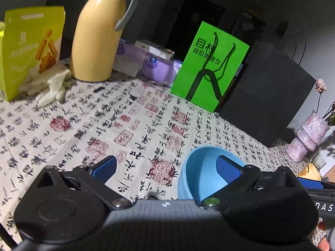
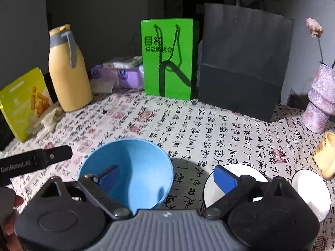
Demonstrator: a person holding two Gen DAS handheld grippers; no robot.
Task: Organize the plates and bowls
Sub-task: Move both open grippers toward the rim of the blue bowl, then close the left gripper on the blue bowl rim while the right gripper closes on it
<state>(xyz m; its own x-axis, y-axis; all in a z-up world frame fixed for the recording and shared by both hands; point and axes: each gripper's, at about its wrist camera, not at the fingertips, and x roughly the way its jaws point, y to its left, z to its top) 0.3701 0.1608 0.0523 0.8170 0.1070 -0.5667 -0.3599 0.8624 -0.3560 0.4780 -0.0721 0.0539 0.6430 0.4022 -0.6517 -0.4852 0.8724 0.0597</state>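
A light blue bowl [image 1: 199, 173] [image 2: 134, 167] stands upright on the calligraphy-print tablecloth [image 1: 125, 129]. My left gripper [image 1: 166, 168] is open, its right finger inside the bowl and its left finger outside over the cloth. My right gripper [image 2: 167, 177] is open too, with its left finger inside the bowl and its right finger above a white plate [image 2: 249, 170]. No pad presses on the bowl's wall. A second white plate [image 2: 309, 190] lies further right, partly hidden by the gripper body. The left tool's black body [image 2: 35, 162] shows to the left of the bowl.
Along the back stand a yellow thermos jug [image 2: 67, 73], a green paper bag [image 2: 169, 58] and a black paper bag [image 2: 242, 62]. A yellow snack box [image 2: 23, 104] with white gloves [image 1: 48, 85] is on the left, a purple vase [image 2: 320, 98] and a yellow cup [image 2: 326, 154] on the right.
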